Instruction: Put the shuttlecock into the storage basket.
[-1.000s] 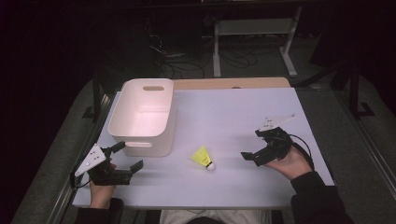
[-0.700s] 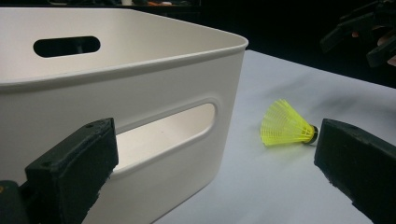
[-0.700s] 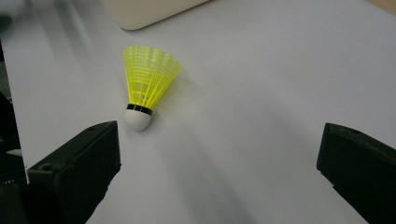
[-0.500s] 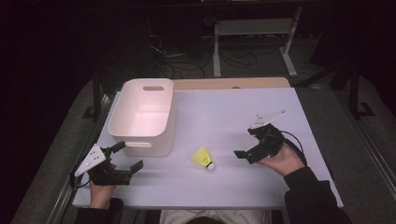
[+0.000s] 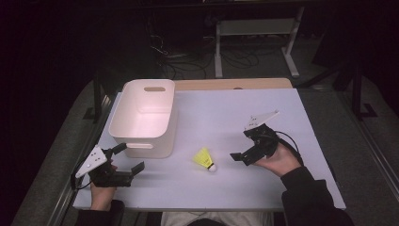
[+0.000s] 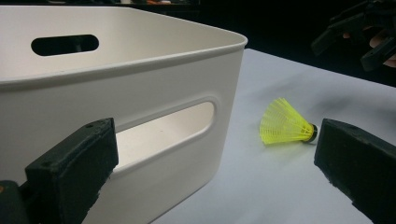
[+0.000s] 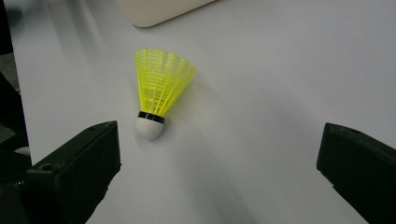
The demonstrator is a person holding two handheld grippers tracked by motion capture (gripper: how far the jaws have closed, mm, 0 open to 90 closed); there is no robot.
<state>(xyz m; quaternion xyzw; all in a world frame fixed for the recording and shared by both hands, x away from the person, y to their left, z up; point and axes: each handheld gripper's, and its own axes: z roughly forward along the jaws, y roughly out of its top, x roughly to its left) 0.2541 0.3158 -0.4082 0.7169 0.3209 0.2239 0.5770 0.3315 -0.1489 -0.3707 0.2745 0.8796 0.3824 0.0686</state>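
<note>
A yellow shuttlecock (image 5: 204, 158) lies on its side at lower centre of the table (image 5: 226, 113). The right gripper (image 5: 244, 151), jaws spread, is just right of it. The left gripper (image 5: 127, 162), also spread and empty, sits lower left beside a white bin (image 5: 141, 117).

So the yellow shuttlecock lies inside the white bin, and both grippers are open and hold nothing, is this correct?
Not quite. The high view shows the yellow shuttlecock lying on the table, beside the white bin, not in it. The left gripper and right gripper are indeed open and empty.
</note>
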